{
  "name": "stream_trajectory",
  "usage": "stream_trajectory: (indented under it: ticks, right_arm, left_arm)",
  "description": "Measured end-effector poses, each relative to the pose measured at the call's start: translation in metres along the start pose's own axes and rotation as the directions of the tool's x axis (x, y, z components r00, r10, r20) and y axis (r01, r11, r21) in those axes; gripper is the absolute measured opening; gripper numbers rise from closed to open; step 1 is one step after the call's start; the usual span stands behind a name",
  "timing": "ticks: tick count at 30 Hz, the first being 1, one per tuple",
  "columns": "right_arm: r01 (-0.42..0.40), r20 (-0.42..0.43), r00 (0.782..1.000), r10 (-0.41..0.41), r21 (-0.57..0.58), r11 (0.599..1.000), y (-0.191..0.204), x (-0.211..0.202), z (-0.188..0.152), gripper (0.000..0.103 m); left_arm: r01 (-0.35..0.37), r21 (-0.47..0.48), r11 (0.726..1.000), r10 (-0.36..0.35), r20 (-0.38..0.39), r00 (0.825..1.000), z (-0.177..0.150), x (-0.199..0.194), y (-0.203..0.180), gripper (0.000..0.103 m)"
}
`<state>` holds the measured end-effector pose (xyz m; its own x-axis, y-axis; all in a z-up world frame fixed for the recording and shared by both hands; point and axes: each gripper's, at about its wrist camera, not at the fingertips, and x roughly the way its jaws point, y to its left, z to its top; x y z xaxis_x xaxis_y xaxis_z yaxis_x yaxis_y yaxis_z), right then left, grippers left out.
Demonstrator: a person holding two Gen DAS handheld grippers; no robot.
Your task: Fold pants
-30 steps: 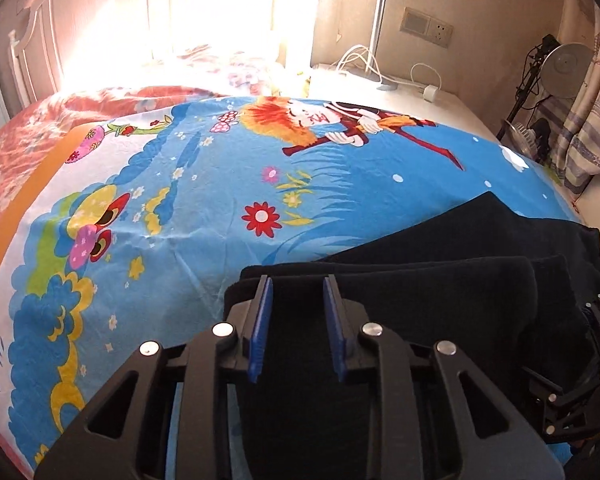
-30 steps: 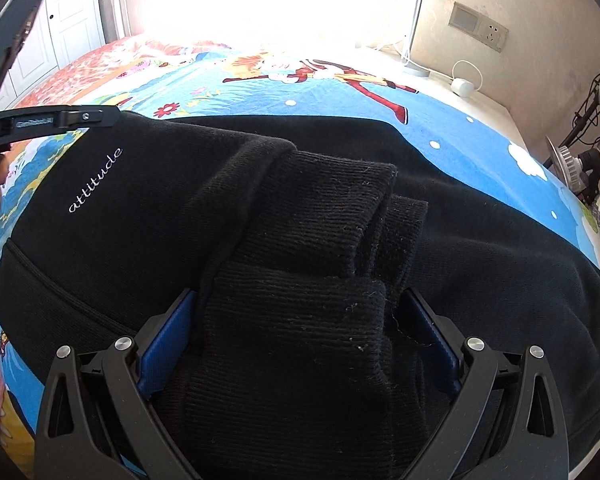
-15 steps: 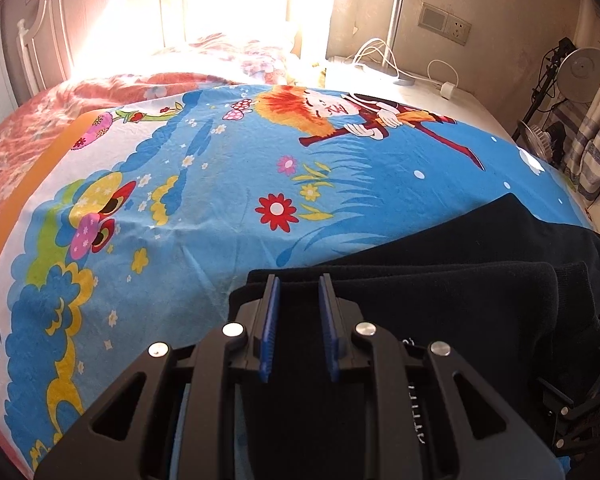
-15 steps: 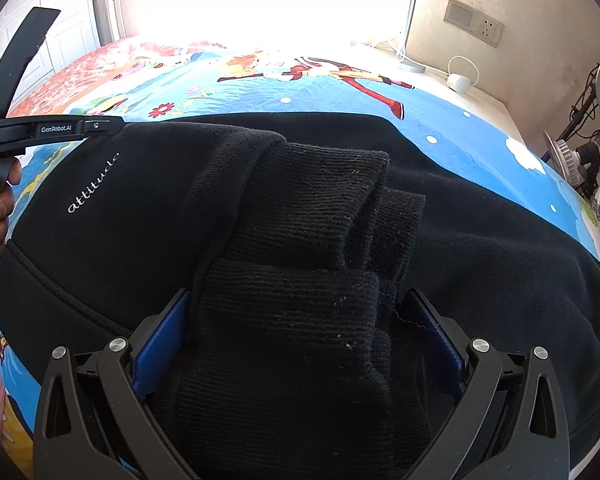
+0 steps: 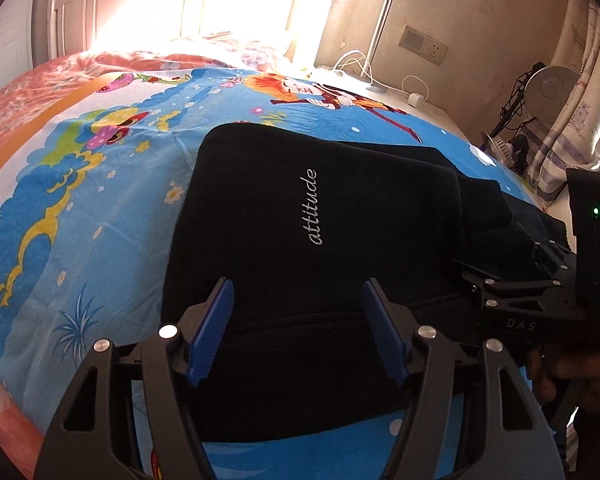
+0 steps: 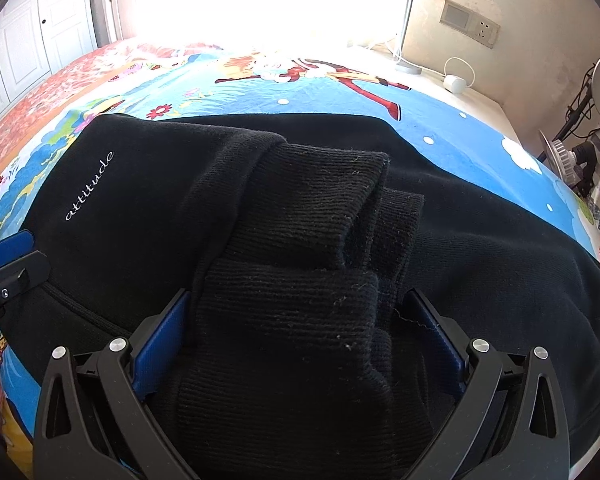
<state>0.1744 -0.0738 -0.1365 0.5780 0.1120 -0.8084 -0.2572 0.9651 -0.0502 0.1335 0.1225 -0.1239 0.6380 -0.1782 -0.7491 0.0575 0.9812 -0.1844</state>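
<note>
Black pants (image 5: 320, 216) with white "attitude" lettering lie folded on the cartoon bedsheet (image 5: 80, 208); they also show in the right wrist view (image 6: 148, 200). My left gripper (image 5: 296, 300) is open and empty, above the near edge of the fold. My right gripper (image 6: 296, 312) is wide open, its jaws either side of the ribbed cuffs (image 6: 292, 308) bunched on top of the pants. The right gripper's body shows at the right of the left wrist view (image 5: 540, 300), and a left fingertip (image 6: 8, 244) shows at the left edge of the right wrist view.
The bed runs back to a sunlit window and a white headboard (image 5: 72, 20). A wall socket (image 5: 422, 44), cables and a charger (image 5: 414, 98) are at the far right. A fan (image 5: 548, 88) and a curtain stand right of the bed.
My left gripper has opened wide, letting go of the pants, and has drawn back so the folded top with the lettering is in view. The right gripper stays open around the cuffs.
</note>
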Motion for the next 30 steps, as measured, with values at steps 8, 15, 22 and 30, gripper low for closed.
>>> stream_trajectory:
  ticks: [8, 15, 22, 30]
  right_arm:
    - [-0.001, -0.012, 1.0, 0.001, 0.009, 1.0, 0.0, 0.0, 0.001, 0.099]
    - [-0.003, 0.002, 1.0, 0.003, 0.044, 0.999, 0.001, -0.005, -0.001, 0.099]
    - [-0.173, 0.115, 0.98, 0.164, 0.077, 0.982, 0.01, -0.05, 0.032, 0.099]
    - [-0.002, 0.004, 1.0, 0.003, -0.127, 0.992, 0.086, 0.014, 0.09, 0.098]
  left_arm:
    - [-0.134, -0.111, 0.985, 0.141, 0.063, 0.988, -0.001, -0.026, 0.005, 0.1]
    - [-0.015, -0.219, 0.976, 0.008, -0.03, 1.0, -0.03, -0.007, 0.041, 0.101]
    - [-0.019, -0.174, 0.985, 0.022, 0.013, 1.0, -0.034, -0.006, 0.036, 0.102]
    - [0.046, -0.194, 0.98, -0.036, 0.054, 0.998, -0.037, -0.009, 0.04, 0.093]
